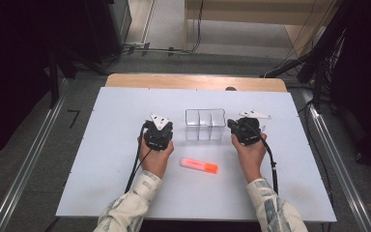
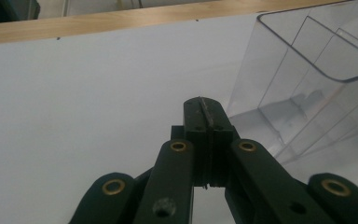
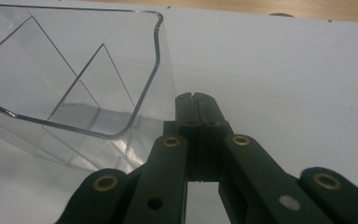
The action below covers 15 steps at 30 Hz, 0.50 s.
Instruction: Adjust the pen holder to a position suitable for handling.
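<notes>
- In the high view we see the white table (image 1: pixel 125 159) evenly and brightly lit from above, with a faint bluish cast, while the room around it falls into near black at both sides.
- Shadows on that table are soft and short; we find only a pale one under the orange marker (image 1: pixel 199 166).
- The high view is low in detail and slightly soft, with grain in the dark areas.
- In the left gripper view, the clear organizer (image 2: pixel 307 88) carries mild reflections and a grey smudge of shadow at its base; the nearest black links at the bottom edge look blurred.
- In the right gripper view, the organizer's rim (image 3: pixel 154 70) catches thin bright highlights, and straight lines bow towards the edges.
</notes>
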Each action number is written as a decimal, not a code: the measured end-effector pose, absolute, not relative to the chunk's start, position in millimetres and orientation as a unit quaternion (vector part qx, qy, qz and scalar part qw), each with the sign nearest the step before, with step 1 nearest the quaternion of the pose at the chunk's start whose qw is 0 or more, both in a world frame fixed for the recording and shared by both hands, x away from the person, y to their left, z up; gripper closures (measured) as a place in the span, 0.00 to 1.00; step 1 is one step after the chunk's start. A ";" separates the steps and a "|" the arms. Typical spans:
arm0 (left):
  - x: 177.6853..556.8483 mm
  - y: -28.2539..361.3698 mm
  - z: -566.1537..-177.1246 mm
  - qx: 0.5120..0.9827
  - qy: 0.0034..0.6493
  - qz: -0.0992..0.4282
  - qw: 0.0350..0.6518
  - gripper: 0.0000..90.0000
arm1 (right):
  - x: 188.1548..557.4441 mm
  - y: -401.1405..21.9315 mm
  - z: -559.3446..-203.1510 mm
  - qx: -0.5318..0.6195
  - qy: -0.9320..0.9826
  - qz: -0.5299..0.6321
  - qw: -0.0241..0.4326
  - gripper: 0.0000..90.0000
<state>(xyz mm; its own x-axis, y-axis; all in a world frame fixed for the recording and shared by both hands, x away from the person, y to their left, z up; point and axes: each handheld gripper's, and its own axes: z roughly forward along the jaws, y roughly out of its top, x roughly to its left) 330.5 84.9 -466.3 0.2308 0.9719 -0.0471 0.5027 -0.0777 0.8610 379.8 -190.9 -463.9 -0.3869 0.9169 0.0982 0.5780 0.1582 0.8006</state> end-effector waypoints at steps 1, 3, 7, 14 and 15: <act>333.5 80.6 -467.1 0.673 0.547 0.289 0.405 1.00 | 380.2 -190.4 -464.4 0.512 0.731 0.399 0.212 0.98; 335.8 77.0 -467.7 0.675 0.546 0.285 0.406 1.00 | 380.8 -189.7 -465.6 0.513 0.731 0.399 0.209 0.98; 339.5 69.5 -467.9 0.678 0.542 0.283 0.409 1.00 | 382.2 -186.9 -467.8 0.510 0.731 0.405 0.203 0.98; 341.7 61.7 -468.4 0.675 0.543 0.283 0.411 1.00 | 383.5 -182.7 -471.2 0.516 0.728 0.401 0.208 0.98; 341.7 60.7 -468.8 0.674 0.544 0.281 0.412 1.00 | 384.3 -182.8 -471.5 0.518 0.726 0.401 0.209 0.98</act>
